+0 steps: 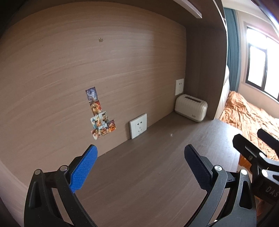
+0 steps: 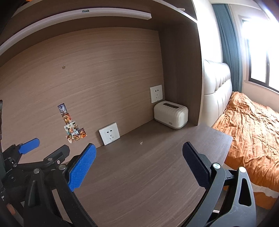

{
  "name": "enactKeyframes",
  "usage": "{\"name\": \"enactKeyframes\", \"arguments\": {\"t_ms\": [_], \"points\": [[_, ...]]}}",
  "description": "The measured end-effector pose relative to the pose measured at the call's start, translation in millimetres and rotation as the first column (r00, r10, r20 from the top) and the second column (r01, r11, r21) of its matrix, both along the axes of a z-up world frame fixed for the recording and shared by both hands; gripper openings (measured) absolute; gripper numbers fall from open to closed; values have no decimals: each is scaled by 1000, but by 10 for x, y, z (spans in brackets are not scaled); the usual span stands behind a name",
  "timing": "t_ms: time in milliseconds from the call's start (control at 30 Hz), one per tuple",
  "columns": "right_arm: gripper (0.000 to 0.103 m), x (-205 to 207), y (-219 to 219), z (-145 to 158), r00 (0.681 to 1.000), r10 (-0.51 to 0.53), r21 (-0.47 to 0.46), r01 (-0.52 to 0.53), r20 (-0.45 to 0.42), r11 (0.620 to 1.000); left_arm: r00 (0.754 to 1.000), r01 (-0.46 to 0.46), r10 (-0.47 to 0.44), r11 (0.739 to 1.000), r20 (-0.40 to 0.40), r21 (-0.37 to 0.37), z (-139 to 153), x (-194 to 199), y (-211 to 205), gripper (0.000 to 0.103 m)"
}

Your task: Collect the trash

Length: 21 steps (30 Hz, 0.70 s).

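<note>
A tiny pale scrap point(image 1: 171, 134) lies on the dark wooden desk point(image 1: 148, 165), between the wall socket and the cream box; it also shows in the right wrist view point(image 2: 141, 143). My left gripper point(image 1: 139, 167) is open and empty, low over the desk, well short of the scrap. My right gripper point(image 2: 138, 165) is open and empty beside it; its black frame point(image 1: 252, 153) shows at the right edge of the left wrist view. The left gripper's blue finger point(image 2: 28, 145) shows at the left of the right wrist view.
A cream tissue box point(image 2: 170, 115) stands in the desk's back right corner. Two white sockets point(image 2: 109, 133) point(image 2: 156, 93) and stickers point(image 2: 73, 129) are on the back panel. A shelf point(image 2: 87, 15) hangs above. A bed with orange bedding point(image 2: 252, 131) lies right of the desk edge.
</note>
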State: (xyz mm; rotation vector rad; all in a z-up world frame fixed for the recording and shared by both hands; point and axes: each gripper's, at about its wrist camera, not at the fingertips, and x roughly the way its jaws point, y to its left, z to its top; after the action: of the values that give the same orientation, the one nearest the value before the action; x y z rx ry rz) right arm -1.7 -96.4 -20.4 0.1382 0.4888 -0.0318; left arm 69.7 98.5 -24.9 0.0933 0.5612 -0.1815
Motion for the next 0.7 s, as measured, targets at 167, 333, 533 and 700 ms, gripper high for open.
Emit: {"name": "enactKeyframes", "arguments": {"t_ms": [167,333,533,700], "points": [[99,13,31,3,1000,-1,-9,1,-4,1000,1000,-3,3,1000,5,1,-2,8,11,98],[99,15,49,9,1000,-4,-14,4,0,1000,1000,-5,4,1000,17,7,12,-3,12,98],[99,9,42,6,1000,-9,-4,9,-5,1000,1000,1,-1,1000,26,11,19,-3,6,98],[99,0,49,-2,1000,-12,0,12,-12,1000,999,5,-6,1000,40,25,26,-24,-9,98]]}}
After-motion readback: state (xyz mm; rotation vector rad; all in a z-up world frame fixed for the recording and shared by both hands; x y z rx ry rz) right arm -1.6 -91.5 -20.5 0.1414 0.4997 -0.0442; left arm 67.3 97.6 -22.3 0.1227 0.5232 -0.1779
